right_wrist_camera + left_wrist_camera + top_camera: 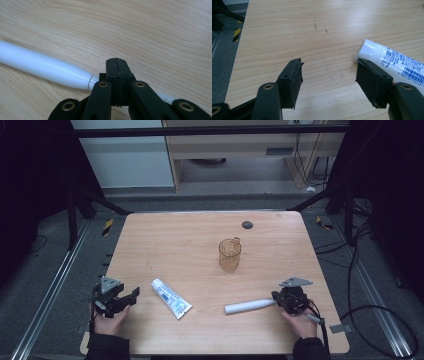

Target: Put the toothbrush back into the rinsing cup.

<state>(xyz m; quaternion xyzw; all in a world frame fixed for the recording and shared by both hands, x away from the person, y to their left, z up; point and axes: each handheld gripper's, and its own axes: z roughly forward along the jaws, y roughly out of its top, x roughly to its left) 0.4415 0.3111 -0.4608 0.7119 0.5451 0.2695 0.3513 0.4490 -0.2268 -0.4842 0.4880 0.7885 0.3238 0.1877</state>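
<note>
A white toothpaste tube (171,298) with blue print lies flat on the wooden table (175,235), near the front left. My left gripper (131,295) rests just left of it, open, with bare wood between the jaws. In the left gripper view the tube's (392,60) crimped end sits right behind the right-hand jaw of this gripper (329,67). A white toothbrush-like handle (248,306) lies at the front right. My right gripper (276,297) is at its right end, shut. In the right gripper view the handle (42,66) runs under the closed jaws of that gripper (116,61), whose pads meet with nothing between them.
An amber see-through cup (230,255) with a handle stands upright past the table's middle. A dark round grommet (247,224) sits near the far edge. Cables trail on the floor to the right of the table.
</note>
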